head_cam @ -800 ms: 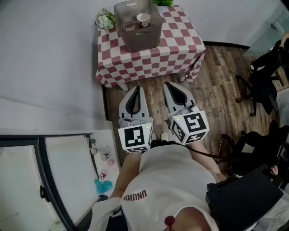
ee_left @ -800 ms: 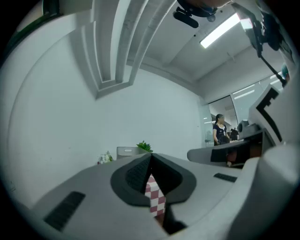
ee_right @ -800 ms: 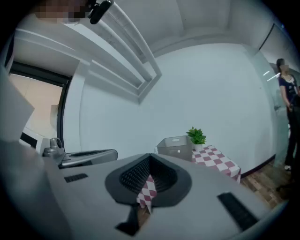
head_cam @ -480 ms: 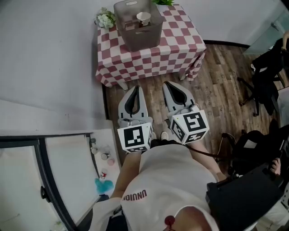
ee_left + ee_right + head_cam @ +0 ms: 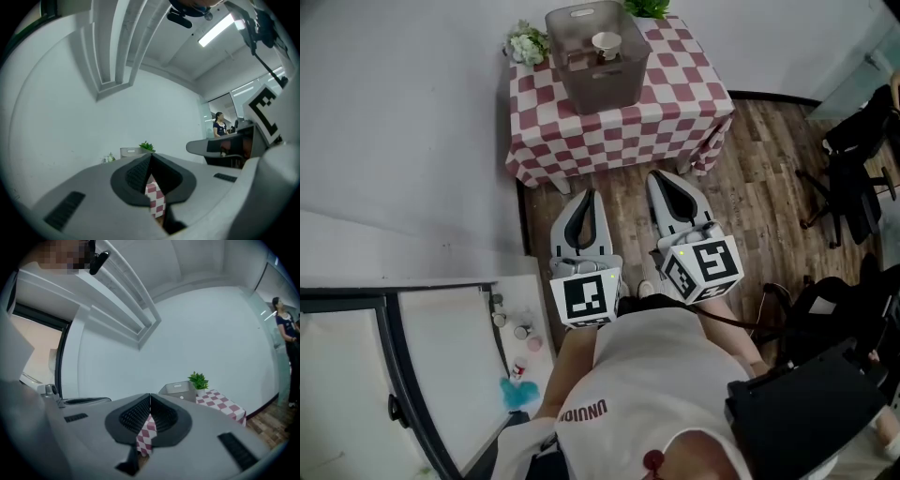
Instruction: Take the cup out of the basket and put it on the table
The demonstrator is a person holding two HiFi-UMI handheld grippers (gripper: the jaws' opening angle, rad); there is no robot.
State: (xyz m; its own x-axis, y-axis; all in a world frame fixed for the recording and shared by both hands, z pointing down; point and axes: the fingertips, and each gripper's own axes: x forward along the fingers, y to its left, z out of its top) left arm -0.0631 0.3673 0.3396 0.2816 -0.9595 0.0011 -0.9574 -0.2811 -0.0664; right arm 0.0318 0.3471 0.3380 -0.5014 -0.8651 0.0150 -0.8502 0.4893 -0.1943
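A white cup [image 5: 606,42] stands inside a grey translucent basket [image 5: 594,80] at the back of a small table [image 5: 675,103] with a red-and-white checked cloth. My left gripper [image 5: 587,193] and right gripper [image 5: 658,178] hover side by side over the wooden floor, short of the table's near edge. Both point at the table, jaws closed tip to tip, nothing between them. In the left gripper view the basket [image 5: 129,151] shows small beyond the left gripper [image 5: 151,156]. The right gripper view shows the basket [image 5: 177,390] past the right gripper [image 5: 150,397]; the cup is hidden there.
White flowers [image 5: 526,43] and a green plant [image 5: 648,7] stand at the table's back edge. A white wall runs along the left. Black office chairs [image 5: 853,178] stand on the floor to the right. A white counter with small bottles [image 5: 517,330] lies at my lower left.
Both grippers have moved a little toward the table, and the head view has shifted so the table sits slightly further right. Jaws stay closed.
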